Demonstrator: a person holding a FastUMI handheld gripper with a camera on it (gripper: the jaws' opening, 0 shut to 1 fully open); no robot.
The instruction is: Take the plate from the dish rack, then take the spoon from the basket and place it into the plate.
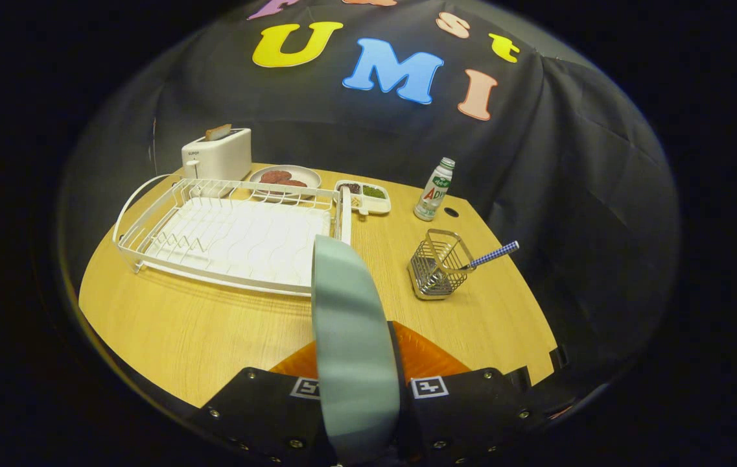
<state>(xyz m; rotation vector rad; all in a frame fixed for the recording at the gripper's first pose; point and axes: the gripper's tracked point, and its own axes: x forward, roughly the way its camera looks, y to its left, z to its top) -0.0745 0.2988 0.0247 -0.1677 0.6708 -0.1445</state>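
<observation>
Clamped edge-on between the fingers of the hand-held gripper (358, 395): pale grey-green round plate (349, 324), standing upright on its rim, rising straight ahead of the camera and hiding part of what lies behind. Both fingers pressed against its faces, so firmly closed on it, lifted above the wooden worktop (212, 331).

Just beyond the plate's top edge: white wire dish rack (225, 237) with a ribbed white drip tray, slots bare, no other dishes seen in it. Plate out of the rack, then — first step judged done, apart from setting it down flat on the worktop.

Ahead and to the right of the fingers, well apart from the rack: small square metal wire basket (436, 264), with a spoon (494, 255) leaning out of it, blue-and-white checked handle pointing up and to the right, bowl end down inside the wires and hard to make out. Untouched so far; fetching it and laying it in the plate remain.

Further back: white two-slot toaster (217, 154) with a slice of bread sticking up, grey round dish (285, 176) carrying brownish patties, white divided tray (363, 194) with dark and green fillings, small white-and-green bottle (434, 189) upright beside a round hole in the worktop.

Roughly a third along, by this reckoning: plate still to be laid down, released, then the spoon collected.
</observation>
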